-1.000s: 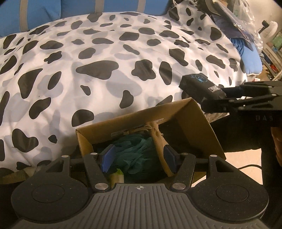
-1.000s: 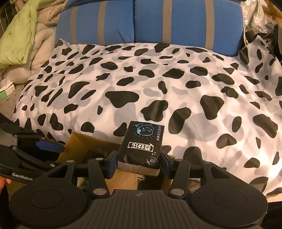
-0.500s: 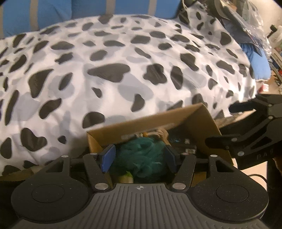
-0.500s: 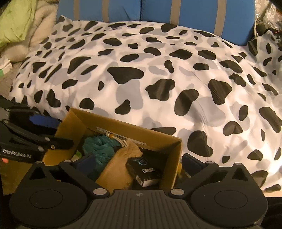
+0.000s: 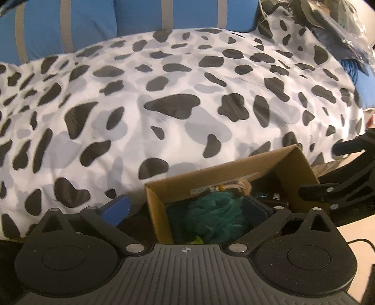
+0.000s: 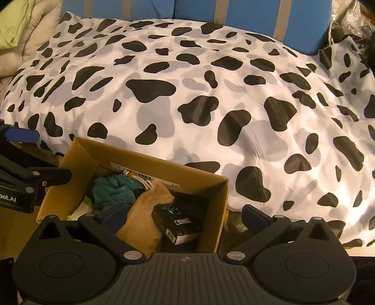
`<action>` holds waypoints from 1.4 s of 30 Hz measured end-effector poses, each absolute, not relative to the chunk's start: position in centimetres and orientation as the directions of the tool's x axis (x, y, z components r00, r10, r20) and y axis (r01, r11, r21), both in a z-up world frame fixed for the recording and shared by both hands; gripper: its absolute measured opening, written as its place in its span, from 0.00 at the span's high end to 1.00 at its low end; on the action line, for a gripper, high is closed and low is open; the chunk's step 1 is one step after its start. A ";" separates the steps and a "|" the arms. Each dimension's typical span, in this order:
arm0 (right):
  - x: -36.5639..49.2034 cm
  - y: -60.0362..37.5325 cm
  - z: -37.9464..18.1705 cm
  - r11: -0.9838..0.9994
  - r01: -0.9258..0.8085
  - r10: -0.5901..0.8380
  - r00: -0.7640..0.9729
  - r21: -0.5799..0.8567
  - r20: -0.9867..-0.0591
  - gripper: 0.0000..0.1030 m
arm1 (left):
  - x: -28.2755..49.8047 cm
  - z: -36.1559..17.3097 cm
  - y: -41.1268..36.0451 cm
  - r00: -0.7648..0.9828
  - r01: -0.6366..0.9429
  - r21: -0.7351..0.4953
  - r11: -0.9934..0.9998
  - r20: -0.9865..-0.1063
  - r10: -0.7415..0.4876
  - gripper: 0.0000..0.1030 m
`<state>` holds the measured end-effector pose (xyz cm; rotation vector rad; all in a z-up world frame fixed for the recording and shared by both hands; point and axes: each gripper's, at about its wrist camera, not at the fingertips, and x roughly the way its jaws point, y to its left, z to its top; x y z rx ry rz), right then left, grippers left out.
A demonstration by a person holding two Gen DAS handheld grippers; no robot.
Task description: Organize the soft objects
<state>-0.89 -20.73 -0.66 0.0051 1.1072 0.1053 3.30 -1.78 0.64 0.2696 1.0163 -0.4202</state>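
Note:
A brown cardboard box stands at the near edge of the bed. Inside it lie a teal fluffy bundle, a tan cloth pouch and a black tissue pack. My right gripper is open and empty above the box. My left gripper is open wide, straddling the box's left wall, with the teal bundle between its fingers and untouched. Each gripper shows at the edge of the other's view.
A cow-print duvet covers the bed behind the box. Blue pillows with grey stripes line the far side. A green and beige blanket is heaped at far left. Clutter in plastic bags sits at far right.
My right gripper opened and dropped the black tissue pack into the box. My left gripper opened wider and shifted left across the box wall.

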 end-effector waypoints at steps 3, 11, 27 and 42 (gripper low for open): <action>-0.9 -20.6 -0.6 0.997 -0.073 0.061 0.454 0.031 -0.889 0.00 | 3.4 0.8 -1.7 0.476 0.444 0.048 0.895 -0.859 -0.190 0.00; -1.0 -20.6 -0.7 1.000 -0.025 0.026 0.415 0.017 -0.910 0.00 | 2.8 0.9 -2.1 0.462 0.445 0.120 0.888 -0.880 -0.112 0.00; -2.0 -19.4 -4.0 1.000 -0.011 -0.022 0.167 -0.024 -0.986 0.00 | 2.3 -1.4 -0.8 0.272 0.354 0.054 0.934 -0.961 -0.047 0.00; -1.5 -19.4 -4.3 1.000 -0.010 -0.012 0.155 -0.014 -0.988 0.00 | 2.8 -1.9 -0.6 0.226 0.340 0.025 0.940 -0.972 -0.056 0.00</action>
